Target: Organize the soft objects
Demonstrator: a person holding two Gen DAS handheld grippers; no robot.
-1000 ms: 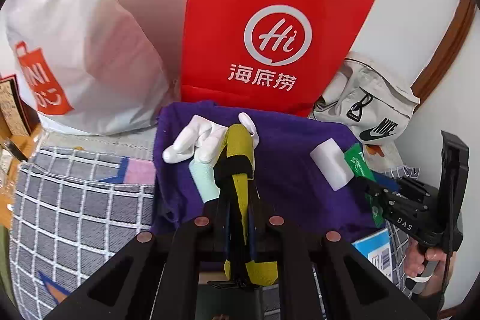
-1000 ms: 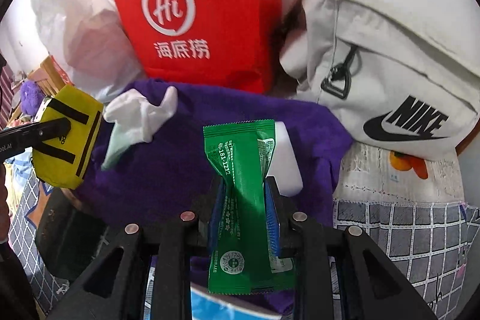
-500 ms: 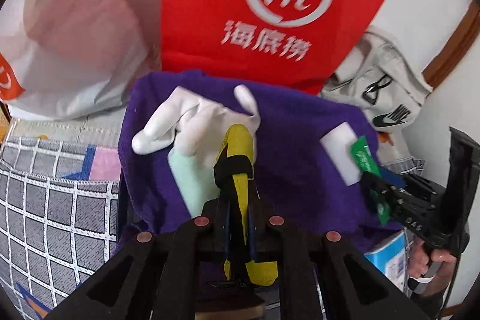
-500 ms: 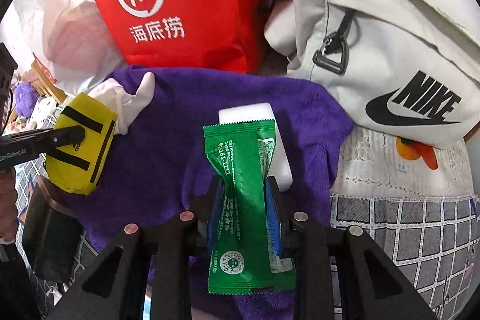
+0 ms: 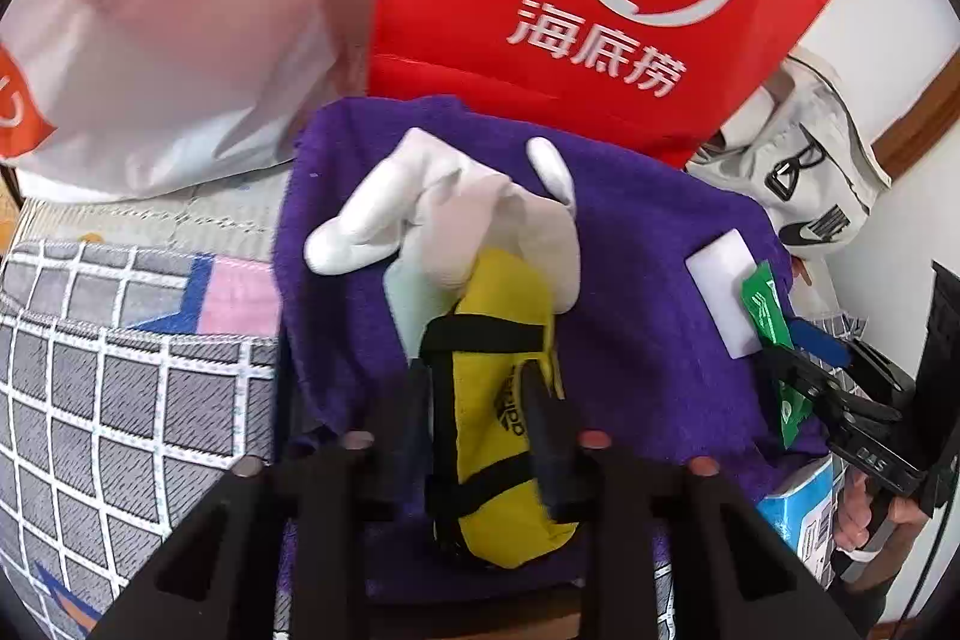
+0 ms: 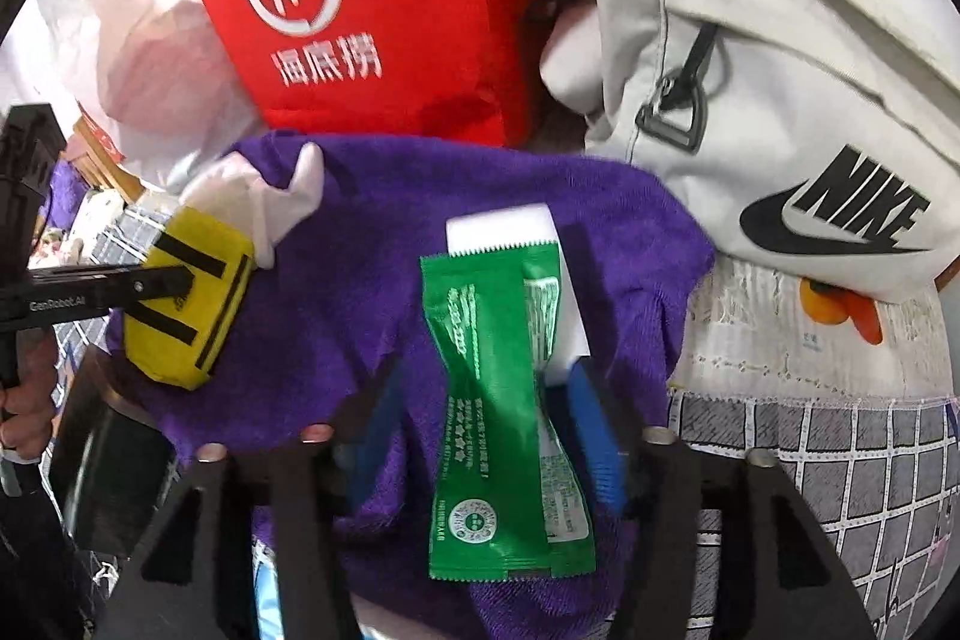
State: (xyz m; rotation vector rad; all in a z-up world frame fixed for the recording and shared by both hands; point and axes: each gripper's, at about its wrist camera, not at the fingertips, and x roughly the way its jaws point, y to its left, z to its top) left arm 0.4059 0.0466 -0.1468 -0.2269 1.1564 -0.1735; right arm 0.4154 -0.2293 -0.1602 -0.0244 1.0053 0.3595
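A yellow pouch with black straps [image 5: 486, 436] sits between my left gripper's [image 5: 480, 376] pads. Those jaws are opening, and the pads still touch the pouch's sides. Its top leans on a white glove [image 5: 450, 214] lying on the purple towel [image 5: 648, 280]. From the right wrist the pouch [image 6: 186, 298] shows at the towel's left edge. The green packet [image 6: 504, 400] lies on the towel [image 6: 372, 280], partly over a white sponge [image 6: 498, 229]. My right gripper [image 6: 486, 382] is opening too, its blue pads standing clear of the packet on both sides.
A red paper bag [image 5: 600, 10] stands upright behind the towel. A white plastic bag [image 5: 150, 40] is at its left, a white Nike bag [image 6: 780, 100] at the right. A grey checked cloth [image 5: 120, 400] covers the surface around. A blue box [image 5: 804, 508] lies under the towel's right edge.
Both grippers' jaws have widened. The pinched yellow pouch has spread out and sunk onto the glove. The green packet has come free of the right pads.
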